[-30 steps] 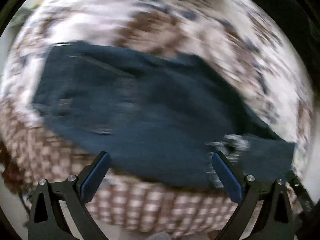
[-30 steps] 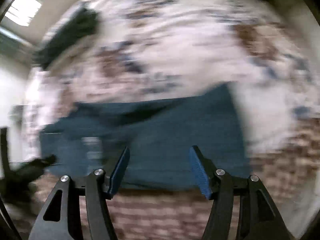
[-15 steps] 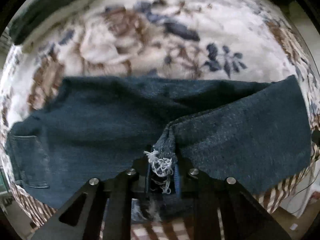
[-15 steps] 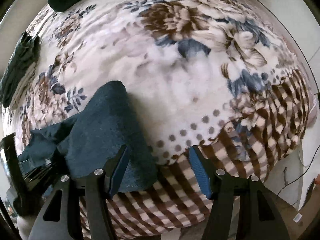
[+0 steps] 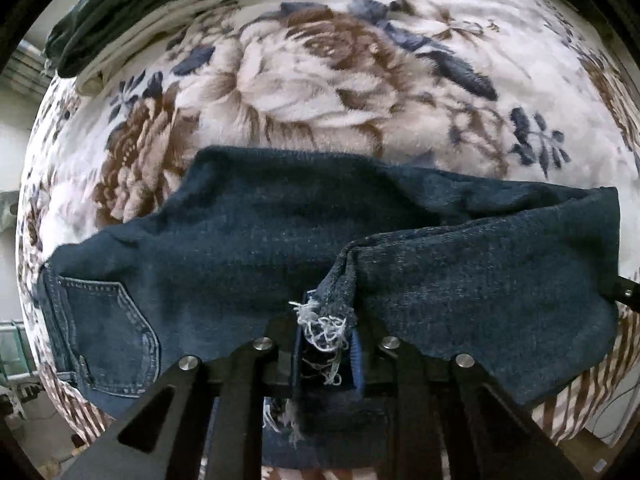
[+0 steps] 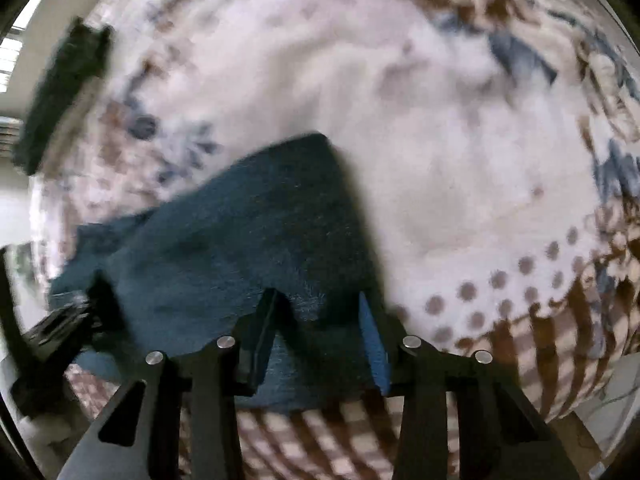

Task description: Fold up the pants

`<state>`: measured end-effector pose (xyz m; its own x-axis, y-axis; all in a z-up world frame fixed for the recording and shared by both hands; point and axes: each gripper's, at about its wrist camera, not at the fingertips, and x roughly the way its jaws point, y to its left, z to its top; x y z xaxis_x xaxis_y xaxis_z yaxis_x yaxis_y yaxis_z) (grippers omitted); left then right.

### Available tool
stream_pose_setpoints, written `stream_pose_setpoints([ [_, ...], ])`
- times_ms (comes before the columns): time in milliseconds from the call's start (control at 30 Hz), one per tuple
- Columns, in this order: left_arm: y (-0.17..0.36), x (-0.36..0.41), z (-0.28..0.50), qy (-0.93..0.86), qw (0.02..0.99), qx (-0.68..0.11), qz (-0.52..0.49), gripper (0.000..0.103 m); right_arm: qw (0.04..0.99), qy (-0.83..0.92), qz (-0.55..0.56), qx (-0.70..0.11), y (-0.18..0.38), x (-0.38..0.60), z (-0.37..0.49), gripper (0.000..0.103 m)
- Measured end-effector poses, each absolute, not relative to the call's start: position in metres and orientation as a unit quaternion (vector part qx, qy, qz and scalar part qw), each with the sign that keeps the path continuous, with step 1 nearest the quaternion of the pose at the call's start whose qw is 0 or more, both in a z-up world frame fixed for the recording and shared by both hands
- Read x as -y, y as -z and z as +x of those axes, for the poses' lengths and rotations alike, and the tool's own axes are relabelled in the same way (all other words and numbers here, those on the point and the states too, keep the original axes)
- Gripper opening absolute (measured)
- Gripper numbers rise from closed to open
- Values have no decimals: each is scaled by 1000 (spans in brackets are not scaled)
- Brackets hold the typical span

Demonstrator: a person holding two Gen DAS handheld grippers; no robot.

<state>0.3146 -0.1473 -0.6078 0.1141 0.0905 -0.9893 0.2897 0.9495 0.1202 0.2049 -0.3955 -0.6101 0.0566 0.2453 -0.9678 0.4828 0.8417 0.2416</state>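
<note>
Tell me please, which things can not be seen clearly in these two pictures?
- Dark blue denim jeans, left wrist view: the lower edge is hidden behind the left gripper, which pinches the frayed hem.
- Right gripper, right wrist view: motion blur; whether its pads touch the jeans is unclear.
- Folded dark and pale clothes, left wrist view: cut off by the edge.

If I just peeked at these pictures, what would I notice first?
Probably the dark blue jeans lying across the big flowery blanket, with a back pocket showing at the lower left. Next, the left gripper pinching the white, frayed hem at the bottom middle. In the other view, the right gripper sits with its jaws around the folded end of the jeans.
</note>
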Motion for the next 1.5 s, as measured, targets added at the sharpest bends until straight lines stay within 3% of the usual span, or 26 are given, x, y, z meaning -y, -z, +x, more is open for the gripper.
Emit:
stream_pose_setpoints([
  [100,606,137,316,59,735,-665,114,23,662,88,262,-697,613,395,213,44],
  [200,589,101,312,31,742,-669,38,35,663,89,246,-701,592,391,215,45],
  [233,584,89,311,15,744,-668,14,48,669,82,242,-698,583,387,216,47],
  [267,580,73,308,-4,742,-670,-13,70,675,73,241,-693,575,382,216,47],
  [333,576,50,302,-28,738,-673,-46,93,685,35,252,-683,561,362,218,47],
  [467,571,-1,282,-82,726,-676,-90,93,674,-58,286,-678,563,302,235,46],
  [533,572,-27,271,-106,720,-677,-110,93,670,-88,285,-680,574,267,246,41],
  [633,570,-70,252,-140,723,-661,-145,93,636,-126,262,-715,604,209,256,41],
  [700,570,-100,239,-157,733,-636,-184,93,621,-131,222,-740,616,181,257,44],
  [800,578,-140,217,-191,722,-609,-267,93,618,-139,216,-743,608,170,264,64],
  [1000,607,-194,195,-240,668,-553,-435,93,625,-96,264,-728,593,179,292,65],
  [1233,630,-223,218,-262,664,-512,-478,93,619,-89,285,-727,599,162,319,65],
  [1300,625,-224,221,-255,683,-501,-466,84,615,-83,289,-728,603,154,319,65],
  [1367,621,-226,230,-240,706,-491,-452,51,615,-81,291,-729,607,147,319,65],
  [1500,605,-225,223,-231,718,-472,-456,39,619,-83,279,-729,607,144,317,65],
])
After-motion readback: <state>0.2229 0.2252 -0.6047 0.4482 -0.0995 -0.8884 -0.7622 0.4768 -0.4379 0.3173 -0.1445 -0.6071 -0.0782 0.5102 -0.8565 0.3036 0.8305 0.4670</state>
